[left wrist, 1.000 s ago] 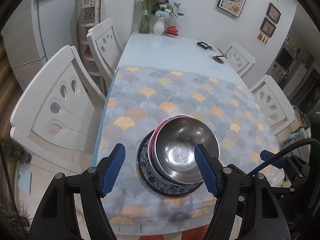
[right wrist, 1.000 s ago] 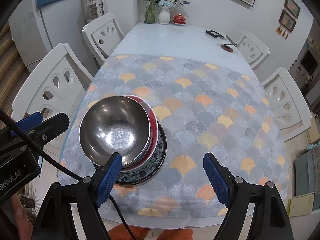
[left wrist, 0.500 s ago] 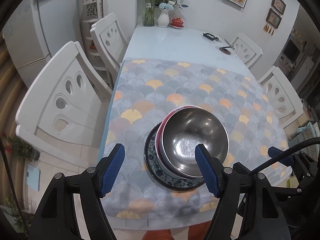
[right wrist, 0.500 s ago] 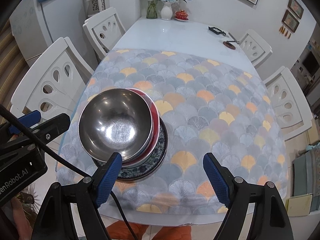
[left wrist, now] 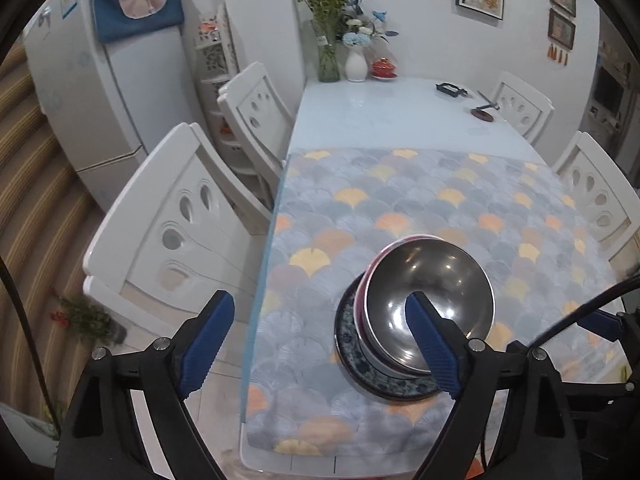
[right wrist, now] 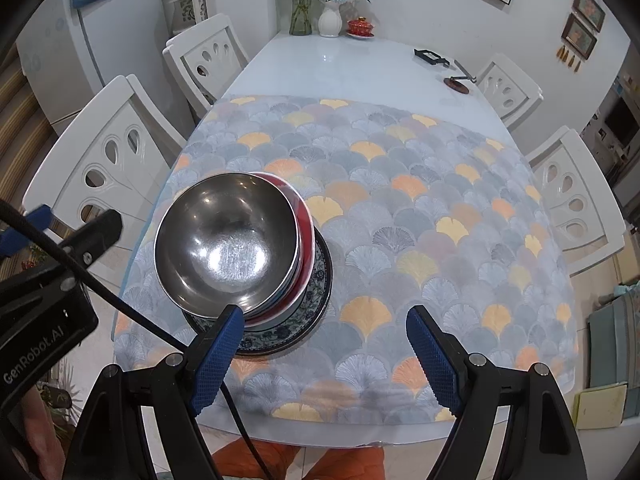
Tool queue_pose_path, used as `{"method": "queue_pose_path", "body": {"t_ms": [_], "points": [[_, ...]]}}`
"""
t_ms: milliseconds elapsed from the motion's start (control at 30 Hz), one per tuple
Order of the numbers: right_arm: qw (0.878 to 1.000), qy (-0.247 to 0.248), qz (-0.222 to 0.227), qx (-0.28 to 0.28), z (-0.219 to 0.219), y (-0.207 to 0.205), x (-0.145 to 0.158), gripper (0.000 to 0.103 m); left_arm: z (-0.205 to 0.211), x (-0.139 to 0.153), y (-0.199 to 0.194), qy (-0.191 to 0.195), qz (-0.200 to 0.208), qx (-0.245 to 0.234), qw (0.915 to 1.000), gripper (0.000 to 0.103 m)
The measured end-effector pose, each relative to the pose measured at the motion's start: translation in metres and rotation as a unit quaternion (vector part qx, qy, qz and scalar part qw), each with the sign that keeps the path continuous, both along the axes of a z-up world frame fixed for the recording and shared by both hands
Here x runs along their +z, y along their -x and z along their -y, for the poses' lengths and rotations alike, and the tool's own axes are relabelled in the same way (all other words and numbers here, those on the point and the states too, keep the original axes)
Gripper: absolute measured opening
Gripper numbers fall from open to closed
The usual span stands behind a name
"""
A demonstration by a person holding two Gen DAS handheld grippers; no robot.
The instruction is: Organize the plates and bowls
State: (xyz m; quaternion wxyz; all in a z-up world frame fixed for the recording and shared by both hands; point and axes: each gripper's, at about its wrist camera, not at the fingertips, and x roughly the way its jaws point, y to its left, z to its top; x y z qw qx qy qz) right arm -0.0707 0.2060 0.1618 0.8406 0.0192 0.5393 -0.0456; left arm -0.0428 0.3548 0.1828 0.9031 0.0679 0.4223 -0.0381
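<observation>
At the near left of the patterned tablecloth (right wrist: 400, 200), a steel bowl (right wrist: 226, 240) sits stacked on a red bowl (right wrist: 306, 232) and blue-rimmed plate (right wrist: 320, 280). The left gripper (left wrist: 320, 344), jaws just widening, and the right gripper (right wrist: 324, 356) both gape apart, holding nothing.

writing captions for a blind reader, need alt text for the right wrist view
A steel bowl sits nested in a red bowl on a blue patterned plate, stacked on a scallop-print tablecloth. The open right gripper hovers empty near the stack, and white chairs flank the table.
</observation>
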Motion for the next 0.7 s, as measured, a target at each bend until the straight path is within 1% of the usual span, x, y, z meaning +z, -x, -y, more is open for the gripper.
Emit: {"method": "queue_pose_path", "body": {"t_ms": [133, 233, 333, 433, 600, 700], "points": [[1.000, -0.003, 0.007, -0.004, 0.006, 0.000, 0.005, 0.081, -0.006, 0.003, -0.003, 0.010, 0.001, 0.009, 0.9999, 0.087], [1.000, 0.007, 0.015, -0.005, 0.009, -0.001, 0.008, 0.081, -0.009, 0.007, -0.003, 0.005, 0.013, 0.022, 0.9996, 0.087], [1.000, 0.009, 0.014, -0.011, 0.013, -0.002, 0.011, 0.081, -0.009, 0.012, -0.005, 0.006, 0.023, 0.024, 0.9994, 0.087], [1.000, 0.011, 0.015, -0.014, 0.017, 0.001, 0.015, 0.081, -0.007, 0.014, -0.008, 0.015, 0.022, 0.024, 0.9994, 0.087], [1.000, 0.010, 0.026, 0.006, 0.018, 0.002, 0.018, 0.081, 0.004, 0.018, -0.009, 0.019, 0.023, 0.034, 0.9990, 0.087], [0.999, 0.011, 0.022, 0.020, 0.021, -0.003, 0.017, 0.081, 0.013, 0.026, -0.009, 0.037, 0.025, 0.043, 0.9981, 0.087]]}}
